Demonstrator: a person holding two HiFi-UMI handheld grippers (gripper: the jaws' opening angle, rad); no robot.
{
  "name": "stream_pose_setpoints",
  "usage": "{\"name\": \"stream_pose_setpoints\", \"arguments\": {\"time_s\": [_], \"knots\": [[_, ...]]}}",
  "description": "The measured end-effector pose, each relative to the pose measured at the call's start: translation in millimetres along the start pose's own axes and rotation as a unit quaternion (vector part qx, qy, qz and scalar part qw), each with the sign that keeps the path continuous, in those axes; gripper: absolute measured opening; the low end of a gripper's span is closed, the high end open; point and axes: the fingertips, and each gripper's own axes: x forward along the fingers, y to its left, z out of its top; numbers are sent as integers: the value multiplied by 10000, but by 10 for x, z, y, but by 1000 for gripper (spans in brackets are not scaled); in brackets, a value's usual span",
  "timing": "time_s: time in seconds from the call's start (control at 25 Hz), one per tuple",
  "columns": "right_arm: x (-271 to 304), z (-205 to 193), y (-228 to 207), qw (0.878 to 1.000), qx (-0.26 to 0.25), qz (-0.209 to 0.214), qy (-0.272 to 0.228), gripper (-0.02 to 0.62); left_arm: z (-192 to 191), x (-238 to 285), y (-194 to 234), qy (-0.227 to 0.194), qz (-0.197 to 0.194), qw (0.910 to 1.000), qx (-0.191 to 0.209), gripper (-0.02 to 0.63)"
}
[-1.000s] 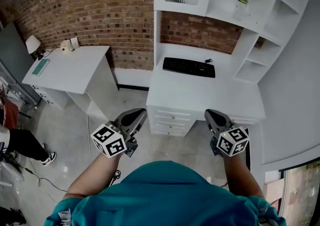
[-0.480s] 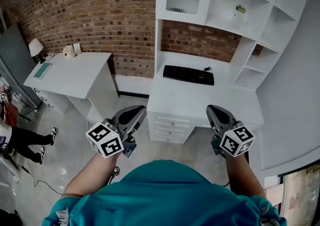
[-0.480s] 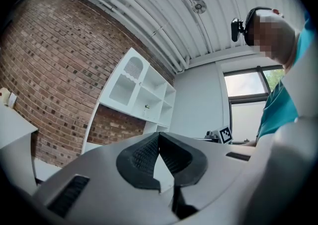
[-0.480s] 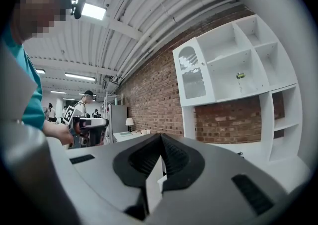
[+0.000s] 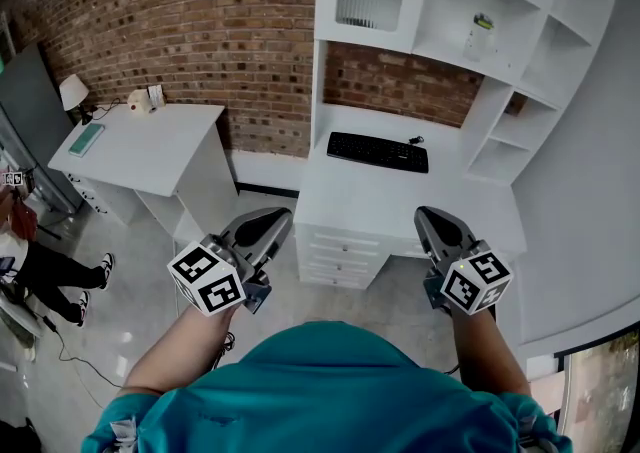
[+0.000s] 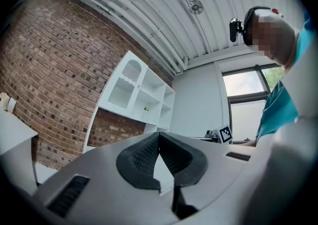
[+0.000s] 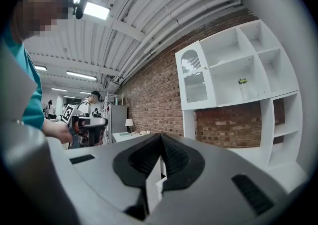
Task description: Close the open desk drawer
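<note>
The left gripper [image 5: 264, 224] and the right gripper [image 5: 438, 222] are held out side by side on outstretched forearms, well apart, each clenched on nothing and pointed at the white desk [image 5: 400, 196]. The drawer stack [image 5: 343, 249] is seen under the desk's front edge between the two grippers, fronts turned toward the person, long axes running left to right. How far any drawer stands out cannot be told.

Keyboard [image 5: 378, 152] on desk [image 5: 400, 199], drawers [image 5: 343, 247] beneath.
</note>
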Motion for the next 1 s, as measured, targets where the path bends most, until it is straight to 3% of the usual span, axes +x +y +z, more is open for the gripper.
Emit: {"name": "stream_pose_setpoints", "arguments": {"time_s": [1.0], "knots": [[-27, -4, 10, 10000, -19, 21, -33, 20, 3, 7, -10, -36, -40, 10000, -11, 15]]}}
